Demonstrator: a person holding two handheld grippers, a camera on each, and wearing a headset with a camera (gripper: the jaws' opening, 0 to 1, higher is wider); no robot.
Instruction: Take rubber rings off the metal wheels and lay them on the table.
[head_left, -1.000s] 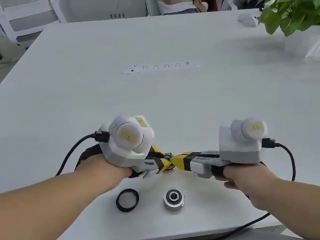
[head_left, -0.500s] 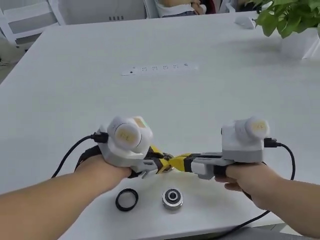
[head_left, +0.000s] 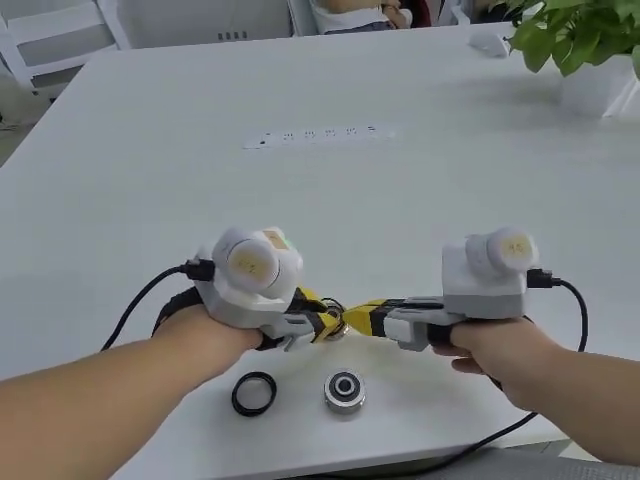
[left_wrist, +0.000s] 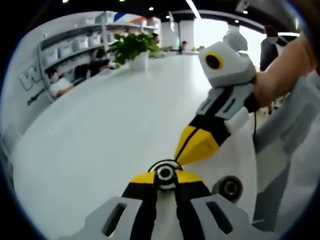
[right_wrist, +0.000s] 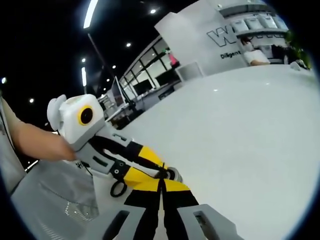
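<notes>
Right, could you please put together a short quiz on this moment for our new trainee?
1. True or false: a loose rubber ring lies on the table beside a metal wheel.
2. What is the left gripper shut on? A) a second wheel B) a cup C) a screwdriver
3. Fill in: the ___ gripper's tips meet the mounted ring on that held wheel.
Key: 1 true; 2 A; 3 right, the right gripper.
</notes>
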